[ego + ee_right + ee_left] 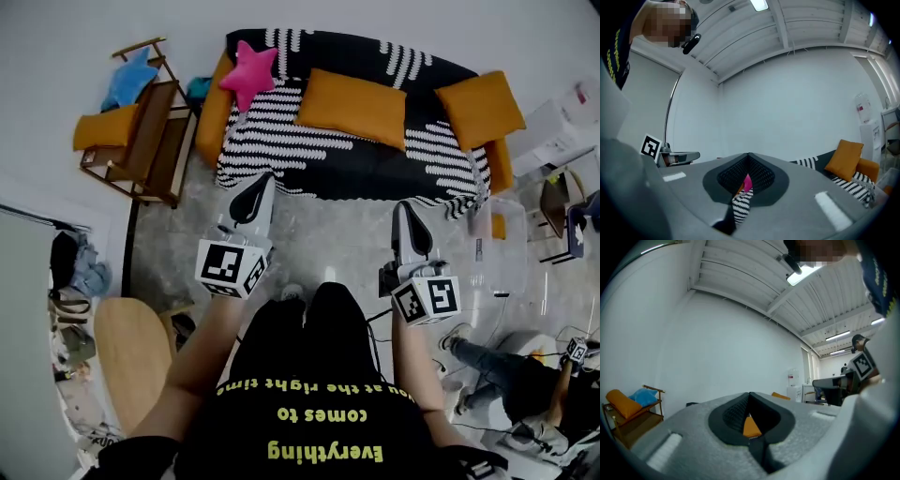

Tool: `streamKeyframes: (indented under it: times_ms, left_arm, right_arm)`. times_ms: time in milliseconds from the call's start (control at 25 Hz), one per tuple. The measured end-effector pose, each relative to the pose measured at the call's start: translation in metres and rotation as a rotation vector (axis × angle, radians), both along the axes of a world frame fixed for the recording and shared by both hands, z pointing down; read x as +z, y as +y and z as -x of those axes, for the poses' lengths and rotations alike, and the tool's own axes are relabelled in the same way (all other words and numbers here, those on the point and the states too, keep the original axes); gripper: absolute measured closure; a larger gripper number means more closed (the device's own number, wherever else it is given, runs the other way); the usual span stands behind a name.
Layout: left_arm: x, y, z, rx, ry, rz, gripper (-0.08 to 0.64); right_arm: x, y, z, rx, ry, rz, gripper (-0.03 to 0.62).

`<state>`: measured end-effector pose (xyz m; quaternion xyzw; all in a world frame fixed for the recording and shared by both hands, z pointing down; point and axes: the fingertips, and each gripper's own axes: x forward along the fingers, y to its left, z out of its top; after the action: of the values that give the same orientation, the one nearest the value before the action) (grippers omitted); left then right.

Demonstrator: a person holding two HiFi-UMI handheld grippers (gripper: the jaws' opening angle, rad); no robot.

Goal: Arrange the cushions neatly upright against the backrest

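The black-and-white striped sofa [375, 159] stands ahead of me. A pink star cushion [248, 73] leans on its backrest at the left. One orange cushion [352, 106] sits in the middle and another orange cushion [480, 108] at the right end. My left gripper [262, 180] and right gripper [401, 208] hover over the floor in front of the sofa, both shut and empty. In the left gripper view the left gripper [750, 395] has its jaws closed. In the right gripper view the right gripper [749, 155] is closed too, with the orange cushion [846, 159] off to the right.
A wooden rack [155, 141] left of the sofa holds an orange cushion [105, 127] and a blue star cushion [129, 78]. A clear side table [497, 246] stands at the sofa's right end. A round wooden table [131, 356] is at lower left; a person [506, 375] sits on the floor at lower right.
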<state>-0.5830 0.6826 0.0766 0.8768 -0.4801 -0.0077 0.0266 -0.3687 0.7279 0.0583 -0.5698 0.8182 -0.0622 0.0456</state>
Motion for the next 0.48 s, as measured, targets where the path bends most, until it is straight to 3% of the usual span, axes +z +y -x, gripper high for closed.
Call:
streamKeyframes:
  times_ms: [480]
  left_arm:
    - [0.002,-0.097,-0.049,-0.097,-0.001,0.009,0.562]
  right_arm:
    - [-0.005,-0.122,-0.051,-0.106,-0.001,-0.017,0.581]
